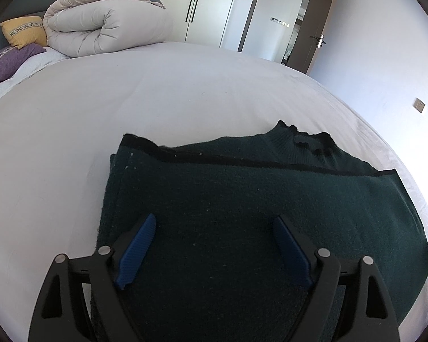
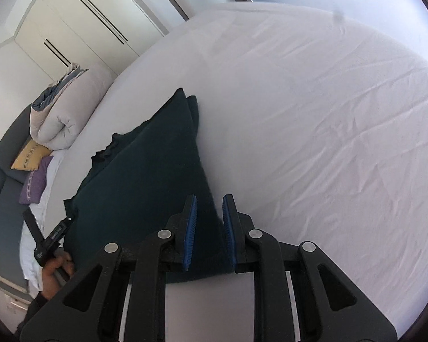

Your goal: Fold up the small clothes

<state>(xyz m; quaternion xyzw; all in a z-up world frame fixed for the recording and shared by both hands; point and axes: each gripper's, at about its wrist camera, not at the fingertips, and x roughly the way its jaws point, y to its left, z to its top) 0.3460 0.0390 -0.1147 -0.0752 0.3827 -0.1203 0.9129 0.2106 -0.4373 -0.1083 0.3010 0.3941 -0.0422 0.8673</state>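
A dark green knit sweater [image 1: 256, 193] lies partly folded on the white bed sheet [image 1: 100, 108], its collar at the far right. My left gripper [image 1: 214, 222] is open, its blue pads spread wide just above the sweater's near part. In the right wrist view the sweater [image 2: 145, 176] has one corner lifted into a peak. My right gripper [image 2: 209, 199] has its jaws nearly closed on the sweater's near edge, with dark fabric between the blue pads. The left gripper's body and the hand holding it [image 2: 51, 245] show at the lower left.
A rolled beige and grey duvet [image 1: 105, 25] and yellow [image 1: 24, 31] and purple [image 1: 8, 62] pillows lie at the head of the bed. White wardrobes [image 1: 202, 2] and an open door [image 1: 316, 28] stand beyond. Bare wrinkled sheet [image 2: 328, 131] spreads right of the sweater.
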